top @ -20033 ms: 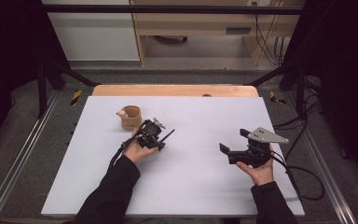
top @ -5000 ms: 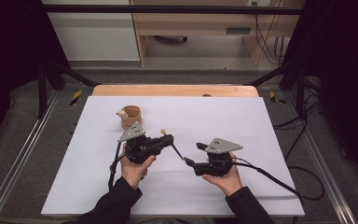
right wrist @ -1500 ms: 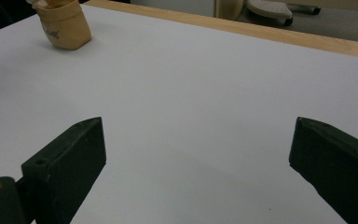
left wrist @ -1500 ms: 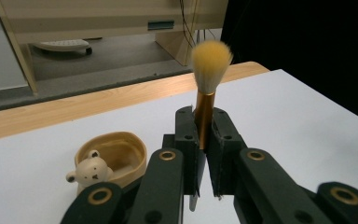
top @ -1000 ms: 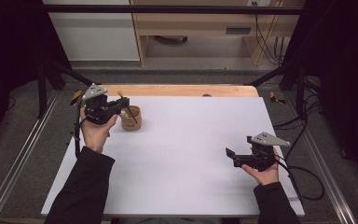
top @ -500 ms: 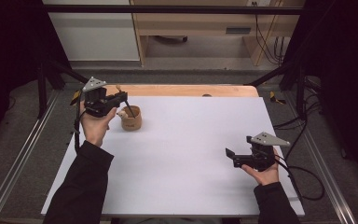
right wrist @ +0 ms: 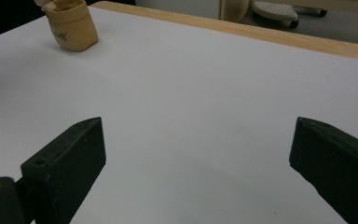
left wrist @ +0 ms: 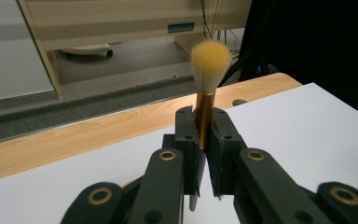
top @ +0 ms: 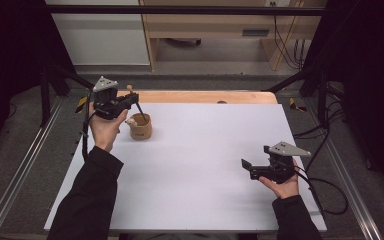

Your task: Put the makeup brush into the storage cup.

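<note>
Right gripper (top: 246, 166): nearest the person, on the white sheet (top: 205, 165) well apart from the cup (top: 141, 127) and to its near right; jaws spread wide, nothing between them; in its own view the cup (right wrist: 72, 25) sits far off at upper left. Left gripper (top: 125, 102): just beside the cup on its left, raised above rim height; jaws pressed together on the brush (left wrist: 205, 100), pinching the golden ferrule. Brush: long axis near upright but tilted, bristle tuft (top: 129, 88) up, dark handle end (top: 141, 116) slanting down and right toward the cup's mouth, at or just inside the rim; contact cannot be told. Judgement: the left hand is by far the nearer; the coming move turns on lowering the handle along its axis into the cup.
</note>
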`<state>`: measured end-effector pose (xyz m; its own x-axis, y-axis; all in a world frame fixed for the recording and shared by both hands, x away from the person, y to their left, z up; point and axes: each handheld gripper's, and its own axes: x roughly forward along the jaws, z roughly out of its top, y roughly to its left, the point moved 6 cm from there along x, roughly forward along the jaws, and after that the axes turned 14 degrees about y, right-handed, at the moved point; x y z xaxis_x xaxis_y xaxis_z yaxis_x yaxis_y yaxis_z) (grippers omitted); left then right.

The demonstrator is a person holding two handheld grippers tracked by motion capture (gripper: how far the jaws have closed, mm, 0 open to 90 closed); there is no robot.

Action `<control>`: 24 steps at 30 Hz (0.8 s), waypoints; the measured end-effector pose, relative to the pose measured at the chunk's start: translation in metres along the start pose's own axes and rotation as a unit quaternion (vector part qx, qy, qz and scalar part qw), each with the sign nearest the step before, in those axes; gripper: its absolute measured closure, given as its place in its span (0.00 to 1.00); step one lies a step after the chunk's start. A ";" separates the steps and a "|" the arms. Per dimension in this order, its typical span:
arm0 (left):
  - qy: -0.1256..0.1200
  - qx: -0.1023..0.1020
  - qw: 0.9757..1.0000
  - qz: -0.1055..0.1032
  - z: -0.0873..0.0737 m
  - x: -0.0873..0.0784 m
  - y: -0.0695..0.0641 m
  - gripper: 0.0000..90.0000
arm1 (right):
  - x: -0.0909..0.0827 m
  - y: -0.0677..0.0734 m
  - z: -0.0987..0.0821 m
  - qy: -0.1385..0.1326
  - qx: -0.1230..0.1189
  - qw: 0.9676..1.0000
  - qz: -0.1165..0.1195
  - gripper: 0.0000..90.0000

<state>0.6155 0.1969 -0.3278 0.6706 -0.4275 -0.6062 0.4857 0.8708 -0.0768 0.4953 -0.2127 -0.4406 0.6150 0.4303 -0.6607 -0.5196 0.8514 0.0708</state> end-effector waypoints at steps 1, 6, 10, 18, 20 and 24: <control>0.001 0.000 1.000 0.001 0.001 0.001 0.000 0.93 | 0.000 0.000 0.000 0.000 0.000 1.000 0.000 0.04; 0.012 0.010 1.000 0.019 0.005 0.011 0.002 0.93 | -0.001 0.000 0.001 -0.001 0.001 1.000 0.001 0.04; 0.017 0.008 1.000 0.025 0.006 0.016 0.005 0.93 | -0.001 0.002 0.001 -0.002 -0.001 1.000 0.002 0.04; 0.022 0.004 0.999 0.033 0.003 0.027 0.013 0.93 | 0.000 0.002 0.001 0.000 -0.003 1.000 0.002 0.04; 0.025 0.007 0.999 0.042 0.002 0.030 0.015 0.93 | 0.001 0.002 0.001 0.001 -0.004 1.000 0.001 0.04; 0.031 0.007 0.998 0.047 -0.001 0.035 0.018 0.93 | 0.001 0.003 0.001 0.003 -0.003 1.000 0.002 0.04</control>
<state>0.6472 0.1981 -0.3513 0.6774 -0.3280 -0.6584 0.4307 0.9025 -0.0065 0.4948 -0.2094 -0.4407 0.6099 0.4320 -0.6644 -0.5260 0.8477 0.0683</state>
